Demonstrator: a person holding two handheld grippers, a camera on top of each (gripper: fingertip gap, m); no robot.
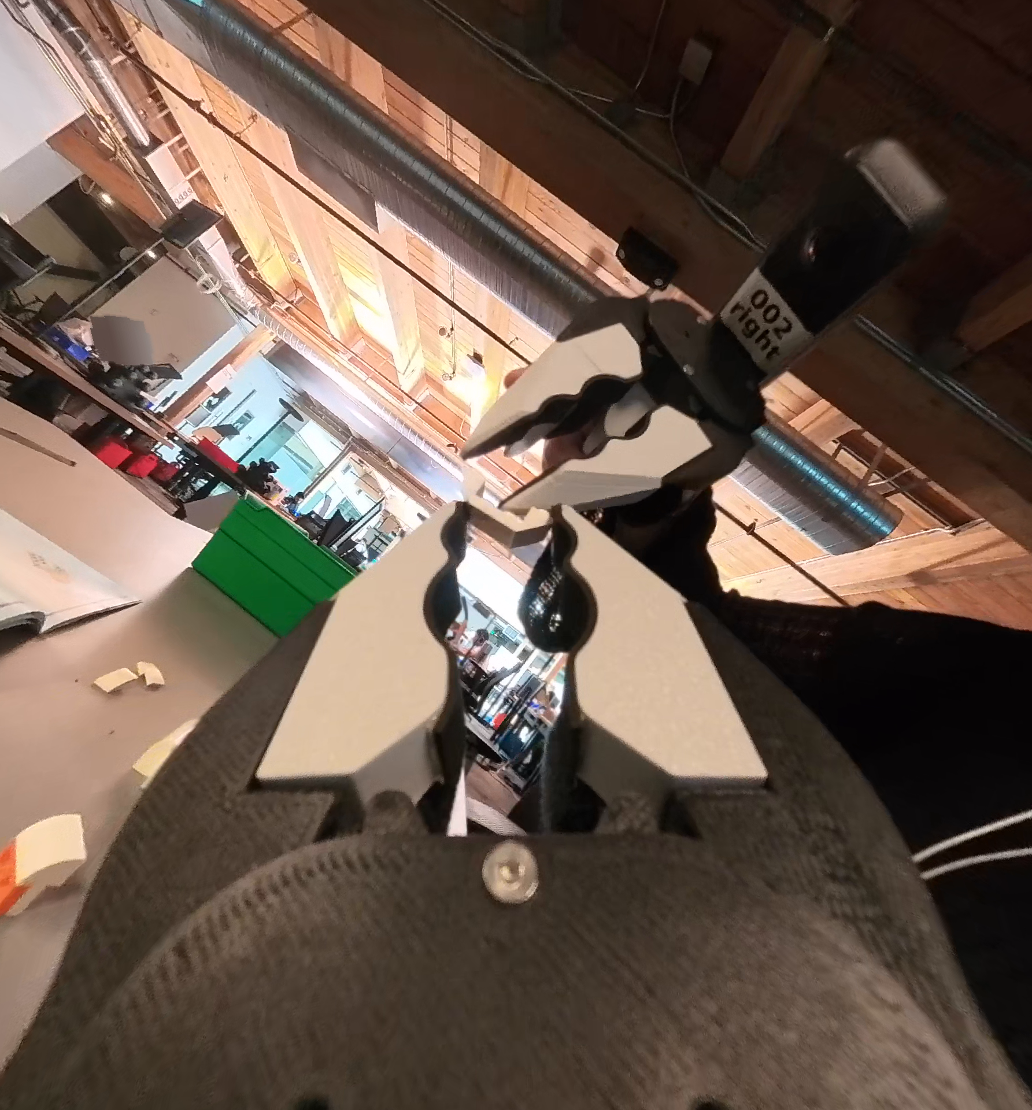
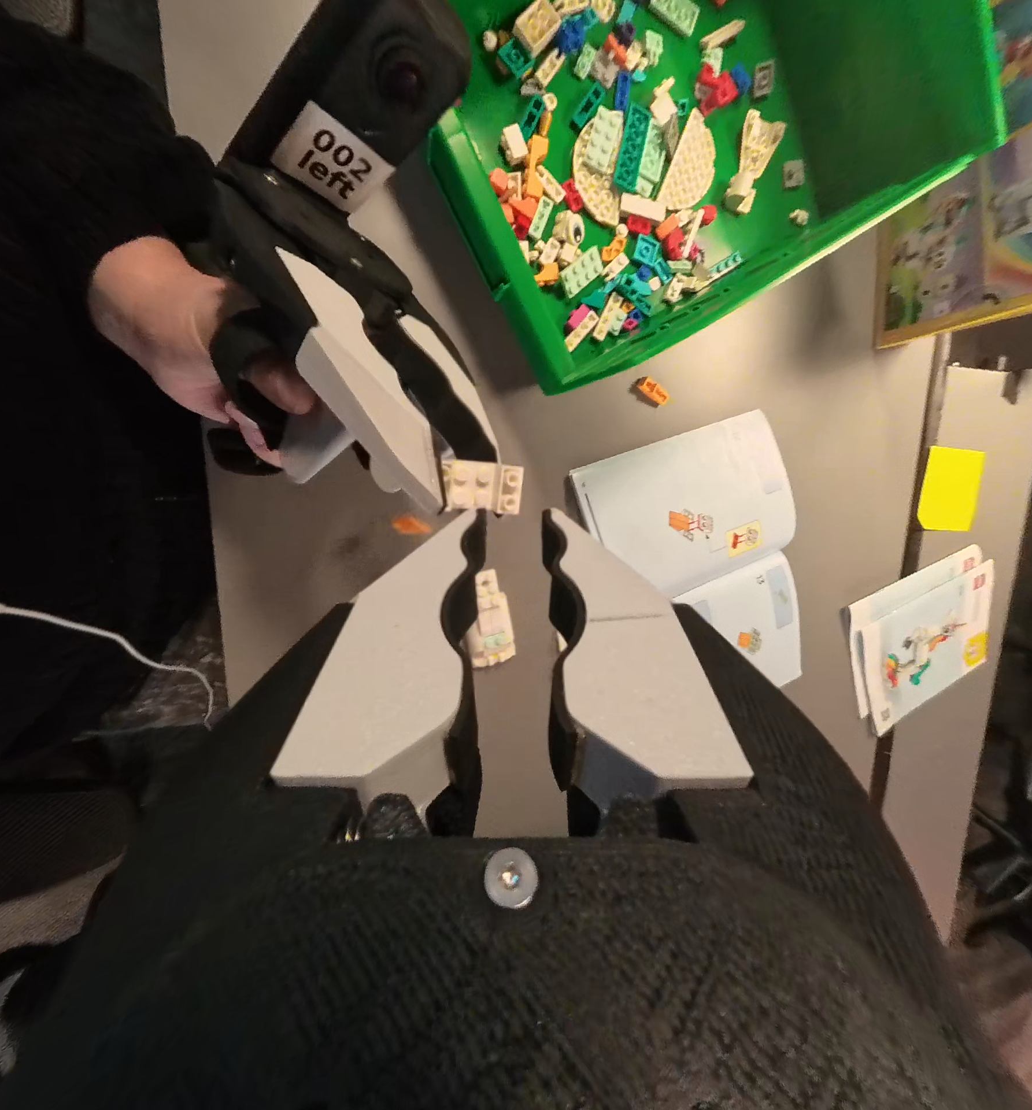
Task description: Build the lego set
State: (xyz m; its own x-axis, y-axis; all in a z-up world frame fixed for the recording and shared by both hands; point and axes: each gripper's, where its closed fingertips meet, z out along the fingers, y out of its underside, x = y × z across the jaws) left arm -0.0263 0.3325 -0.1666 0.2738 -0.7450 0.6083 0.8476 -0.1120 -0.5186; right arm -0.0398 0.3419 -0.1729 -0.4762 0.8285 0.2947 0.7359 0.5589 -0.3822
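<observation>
left gripper point(image 2: 459, 492): held up off the table at the left of the right wrist view, its tips clamped on a small white plate assembly point(image 2: 482, 488); a bare hand point(image 2: 189, 336) in a dark sleeve grips its handle.
white plate assembly: studs face the camera, sticking out rightward from the left gripper's tips, just beyond the right gripper's own fingertips; in the left wrist view it shows only as a pale sliver at the tips point(image 1: 504, 521).
right gripper point(image 2: 513, 518): jaws parted by a narrow gap, nothing between them; in the left wrist view it hangs just beyond the left tips point(image 1: 489, 474), angled down towards them.
small white build point(image 2: 490, 621): lies on the grey table point(image 2: 741, 360), seen through the gap between the right gripper's fingers.
green bin point(image 2: 651, 180): far right on the table, filled with loose bricks of many colours.
orange brick point(image 2: 651, 390): alone on the table just near of the bin.
open instruction booklet point(image 2: 699, 540): right of the right gripper, flat on the table.
second booklet point(image 2: 922, 636): closed, farther right.
yellow note point(image 2: 950, 488): far of the second booklet.
loose cream pieces point(image 1: 129, 679): on the table at the left in the left wrist view.
</observation>
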